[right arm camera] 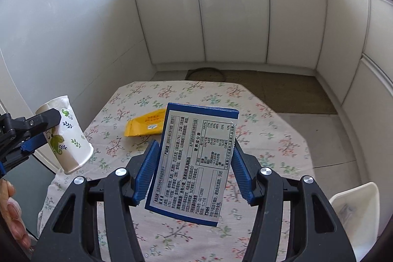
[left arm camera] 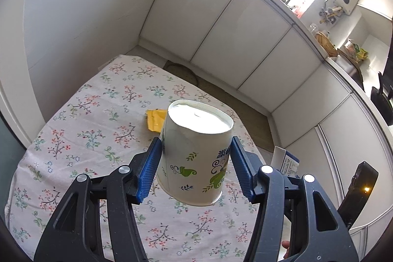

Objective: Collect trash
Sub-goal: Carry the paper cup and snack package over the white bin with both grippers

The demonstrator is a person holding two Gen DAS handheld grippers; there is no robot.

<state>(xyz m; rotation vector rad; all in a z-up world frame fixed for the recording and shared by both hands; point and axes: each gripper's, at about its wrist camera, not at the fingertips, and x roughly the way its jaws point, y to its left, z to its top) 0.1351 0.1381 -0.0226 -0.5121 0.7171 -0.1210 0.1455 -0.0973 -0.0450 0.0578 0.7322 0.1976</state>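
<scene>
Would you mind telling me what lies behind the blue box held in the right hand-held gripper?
A yellow wrapper lies on the floral tablecloth behind the blue box; its right end is covered by the box.

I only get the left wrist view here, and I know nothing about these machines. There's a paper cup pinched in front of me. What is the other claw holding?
Observer: The right gripper is clamped on a flat blue-edged cardboard box, its white printed label facing the camera.

Operator: I see a bit of yellow behind my cup. What is that?

Observer: A yellow plastic snack wrapper with printed text, lying flat on the floral tablecloth, not yet collected.

Operator: Anywhere to throw all this?

Observer: A white plastic bin stands on the floor beside the table, on the right gripper's right side.

Operator: And my cup?

Observer: The left gripper holds the white leaf-patterned paper cup tilted, mouth pointing down.
</scene>
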